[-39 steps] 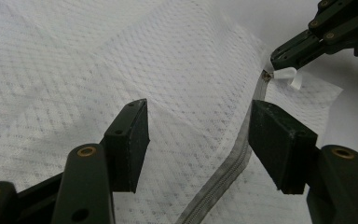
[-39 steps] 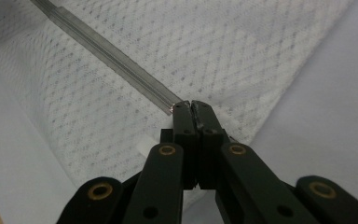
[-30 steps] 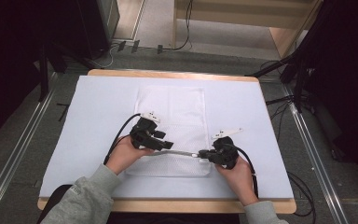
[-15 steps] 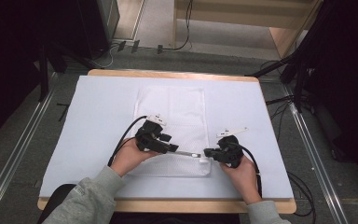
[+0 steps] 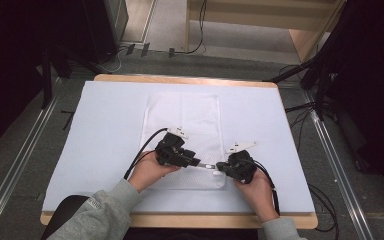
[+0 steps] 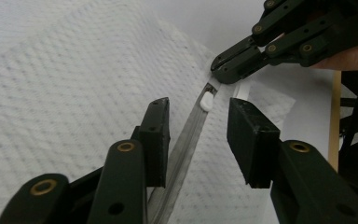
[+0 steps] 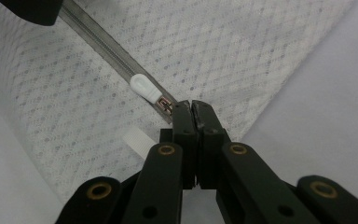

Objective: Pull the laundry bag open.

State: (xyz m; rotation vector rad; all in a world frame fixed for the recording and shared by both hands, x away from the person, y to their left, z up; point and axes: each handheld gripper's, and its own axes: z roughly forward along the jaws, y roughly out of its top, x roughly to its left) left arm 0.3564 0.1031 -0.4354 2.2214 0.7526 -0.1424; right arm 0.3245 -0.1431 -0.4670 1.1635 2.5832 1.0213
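Pinching the zipper end [image 7: 168,108] clenched, right gripper [image 7: 191,112] anchors the mesh bag [image 5: 182,120] while left gripper [image 6: 198,135], jaws released, straddles the white pull [image 6: 207,101].

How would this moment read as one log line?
left gripper: open, straddling zipper | right gripper: shut on zipper end | white pull tab: free

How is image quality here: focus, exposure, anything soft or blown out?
High view: even light, dark surroundings, the white mesh bag nearly washes into the pale table cover. Left gripper view: the left gripper jaws are soft, the zipper pull sharper. Right gripper view: the right gripper and mesh are crisp.
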